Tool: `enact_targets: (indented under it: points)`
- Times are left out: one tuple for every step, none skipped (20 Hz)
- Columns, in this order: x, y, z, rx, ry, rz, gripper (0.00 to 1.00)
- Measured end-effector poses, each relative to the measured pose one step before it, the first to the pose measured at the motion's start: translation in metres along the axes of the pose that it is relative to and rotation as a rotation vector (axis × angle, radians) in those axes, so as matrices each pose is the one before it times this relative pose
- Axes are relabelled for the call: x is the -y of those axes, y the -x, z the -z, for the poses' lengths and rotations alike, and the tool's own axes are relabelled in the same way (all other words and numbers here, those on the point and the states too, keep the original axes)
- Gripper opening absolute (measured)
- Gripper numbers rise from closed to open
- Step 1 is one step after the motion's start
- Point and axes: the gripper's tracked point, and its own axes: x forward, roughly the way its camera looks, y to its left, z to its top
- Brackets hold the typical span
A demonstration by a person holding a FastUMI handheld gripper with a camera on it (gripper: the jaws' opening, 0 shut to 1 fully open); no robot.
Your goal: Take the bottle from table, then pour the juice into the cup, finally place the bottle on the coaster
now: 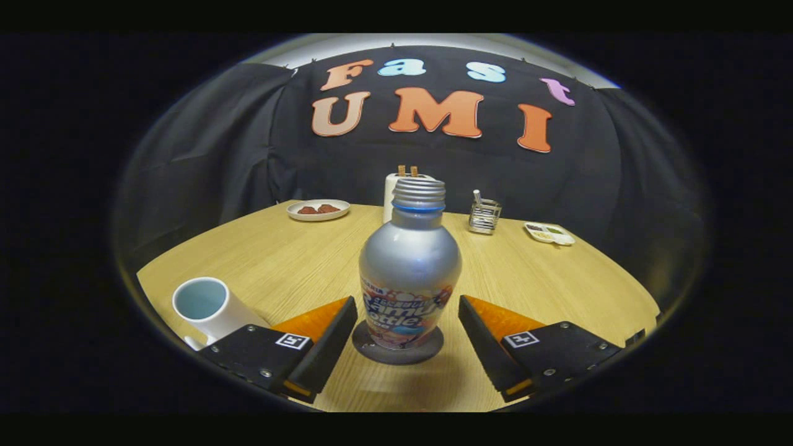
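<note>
So the bottle is standing upright on the coaster, a dark round one that pokes out all around its base. It's a silver metal bottle with a rounded shoulder, a blue ring under the neck and bare screw threads on top, no cap on it. The lower half has a colourful printed wrap with cartoony lettering. It sits near the front edge of the surface, which is light wood grain.

The tool is spread wide, one finger on each side of the bottle, and there's a clear gap on both sides, so it's released and not touching anything.

The cup is white, tilted-looking from the lens, off by the left edge just beside the left finger. Can't tell what's inside it.

Along the far edge: a plate with some reddish-brown bits at the far left, a white roll right behind the bottle's neck, a wire holder to the right of that, and a small white tray further right
</note>
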Motion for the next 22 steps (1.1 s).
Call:
enact_targets:
  points:
    - [0.00066, 0.00536, -0.00031, 0.00405, 0.0058, 0.00917, 0.98]
    - [0.00289, 0.00525, -0.00132, 0.00687, 0.00204, 0.01253, 0.98]
    - [0.00436, 0.00741, -0.00174, 0.00653, -0.00129, 0.0095, 0.98]
    - [0.00353, 0.00609, -0.00089, 0.0039, -0.00601, 0.00586, 0.98]
    - [0.00205, 0.00572, -0.00138, 0.0061, -0.01082, 0.00815, 0.99]
    - [0.00284, 0.00639, -0.00218, 0.00586, -0.00696, 0.00768, 0.99]
    - [0.00427, 0.00624, -0.00183, 0.00559, 0.00196, 0.01016, 0.99]
    - [0.0055, 0.00611, -0.00275, 0.00342, 0.01229, 0.016, 0.99]
    - [0.00729, 0.00745, -0.0036, 0.00866, 0.01426, 0.01829, 0.99]
    - [0.00563, 0.00727, -0.00564, 0.01546, 0.0041, 0.01436, 0.99]
    - [0.00194, 0.00663, -0.00354, 0.01591, -0.00514, 0.00619, 0.99]
    - [0.00354, 0.00531, -0.00463, 0.01419, -0.01356, 0.00674, 0.99]
    - [0.00452, 0.00515, -0.00214, 0.01181, -0.02045, 0.00559, 0.99]
    - [0.00034, 0.00328, -0.00365, 0.00667, -0.01826, -0.00084, 0.99]
    - [0.00039, 0.00378, -0.00153, 0.00627, -0.00648, 0.00336, 0.99]
    - [0.00269, 0.00358, -0.00206, 0.00779, 0.00542, 0.01235, 0.99]
    - [0.00409, 0.00341, -0.00147, 0.00594, 0.0099, 0.01607, 0.99]
    - [0.00182, 0.00206, -0.00221, 0.00474, 0.00536, 0.00671, 0.99]
    - [-0.00055, 0.00256, -0.00166, 0.00441, 0.0002, -0.00392, 0.99]
    - [-0.00122, 0.00147, -0.00101, 0.00062, -0.0027, -0.00487, 0.99]
    - [-0.00023, 0.0017, 0.00115, 0.00086, -0.00194, -0.00111, 0.99]
    - [0.00087, 0.00113, -0.00024, 0.00068, -0.00027, 0.00238, 0.99]
